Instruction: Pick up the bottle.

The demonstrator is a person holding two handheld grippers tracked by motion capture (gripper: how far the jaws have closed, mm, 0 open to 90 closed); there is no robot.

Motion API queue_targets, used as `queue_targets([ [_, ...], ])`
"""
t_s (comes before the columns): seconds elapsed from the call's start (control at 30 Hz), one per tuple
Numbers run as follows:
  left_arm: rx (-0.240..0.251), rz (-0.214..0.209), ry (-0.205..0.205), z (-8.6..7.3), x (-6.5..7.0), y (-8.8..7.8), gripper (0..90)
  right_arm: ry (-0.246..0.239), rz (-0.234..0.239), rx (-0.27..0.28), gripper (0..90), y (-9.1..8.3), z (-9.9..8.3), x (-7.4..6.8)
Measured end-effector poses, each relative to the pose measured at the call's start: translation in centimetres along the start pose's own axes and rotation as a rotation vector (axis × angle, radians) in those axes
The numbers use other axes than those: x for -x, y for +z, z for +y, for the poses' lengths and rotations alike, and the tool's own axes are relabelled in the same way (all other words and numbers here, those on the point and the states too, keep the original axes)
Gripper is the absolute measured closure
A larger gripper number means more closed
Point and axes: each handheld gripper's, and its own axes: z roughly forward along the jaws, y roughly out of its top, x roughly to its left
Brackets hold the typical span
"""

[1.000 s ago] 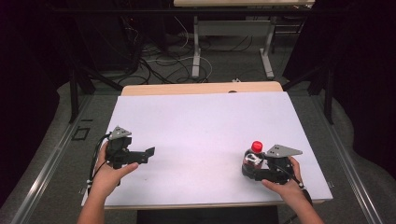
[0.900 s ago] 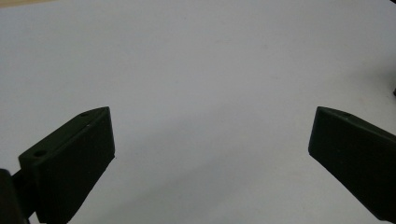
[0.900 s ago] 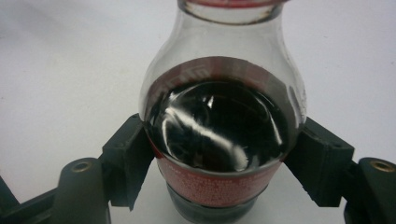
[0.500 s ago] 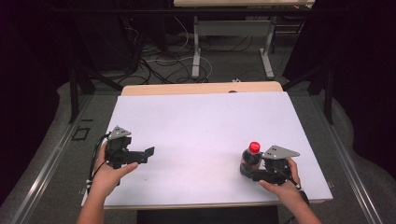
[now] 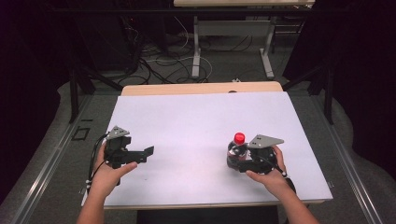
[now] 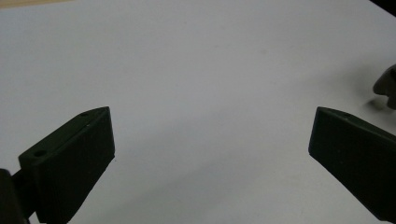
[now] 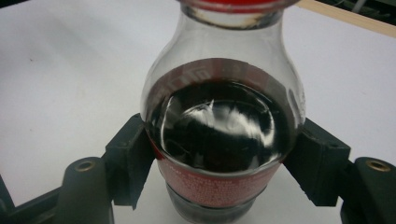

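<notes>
A small clear bottle (image 5: 236, 150) of dark drink with a red cap and red label stands upright at the right of the white table (image 5: 196, 121). My right gripper (image 5: 240, 161) is shut on the bottle, its black jaws pressing the bottle (image 7: 219, 135) on both sides at label height. My left gripper (image 5: 147, 154) is held at the left of the table, open, jaws pointing right. Between its wide-apart jaws in the left gripper view lies only bare white table (image 6: 205, 93).
A strip of bare wood (image 5: 201, 87) runs along the table's far edge. Beyond it are table legs and cables (image 5: 187, 51) on the floor. The other hand's gripper (image 6: 386, 84) pokes in at the right edge of the left gripper view.
The right gripper has swung the bottle from lying low to standing upright and shifted slightly left. The left gripper has stayed put.
</notes>
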Motion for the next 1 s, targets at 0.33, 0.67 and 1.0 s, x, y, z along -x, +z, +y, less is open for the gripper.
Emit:
queue_targets([
  [0.33, -0.012, 0.001, -0.001, 0.1, 0.3, 0.5, 0.5, -0.046, 0.066, -0.008, 29.7, 2.9, 3.1, -0.3],
  [0.67, -0.016, -0.026, 0.058, 0.8, 1.6, 1.8, 1.1, -0.057, 0.109, -0.016, 29.7, 6.2, 5.5, 0.0],
  [1.0, 0.067, -0.106, 0.107, 4.2, 3.7, 2.7, 12.3, -0.077, 0.104, -0.024, 29.7, 7.3, 5.4, 0.0],
])
